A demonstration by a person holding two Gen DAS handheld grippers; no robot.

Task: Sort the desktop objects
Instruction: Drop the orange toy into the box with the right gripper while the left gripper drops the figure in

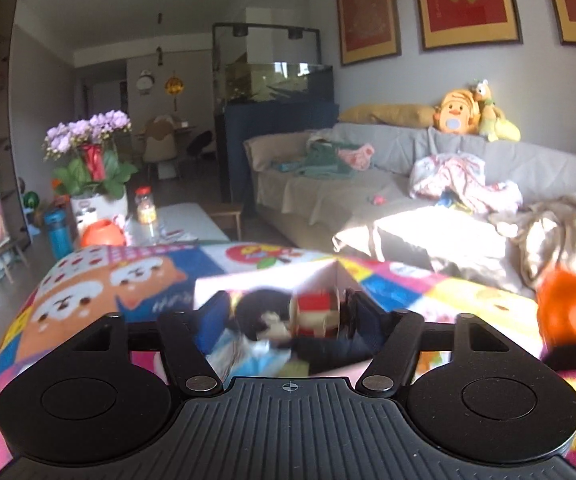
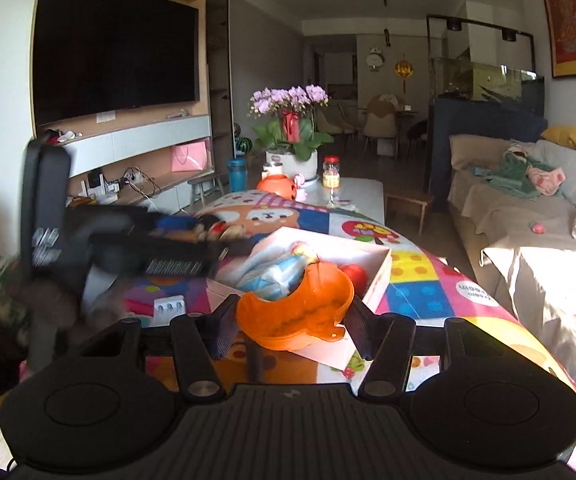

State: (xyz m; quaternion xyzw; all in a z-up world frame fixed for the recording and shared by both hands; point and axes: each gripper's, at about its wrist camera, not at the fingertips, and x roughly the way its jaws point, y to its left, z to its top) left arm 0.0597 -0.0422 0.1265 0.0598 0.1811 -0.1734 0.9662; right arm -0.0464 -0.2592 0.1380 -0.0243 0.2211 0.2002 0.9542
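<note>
Patterned in bright cartoon blocks, the table cover (image 2: pixel 428 276) is seen filling the lower half of both views, and a white box (image 2: pixel 380 276) is set on it at the middle. Inside the box a blue-and-white soft packet (image 2: pixel 271 276) and a red round thing (image 2: pixel 354 274) are seen from the right wrist; from the left wrist a dark-haired doll (image 1: pixel 259 316) and a red-and-white block (image 1: pixel 318 312) are seen, blurred. An orange bowl (image 2: pixel 300 312) is gripped at its sides by the right gripper (image 2: pixel 294 332), at 12 o'clock from that camera, over the near rim of the box. The left gripper (image 1: pixel 288 320) is held over the box with its jaws apart; whether anything is pinched between them cannot be told through the blur. A small white part (image 2: pixel 169 307) lies on the cover at 9 o'clock of the bowl. Beyond the far edge a low white table (image 2: pixel 362 192) carries a pot of purple flowers (image 2: pixel 288 120) and a jar (image 2: pixel 331 172). A sofa (image 1: pixel 368 184) strewn with clothes runs along 3 o'clock, a dark screen (image 2: pixel 115 48) hangs at 10 o'clock, and open floor lies between table and sofa.
</note>
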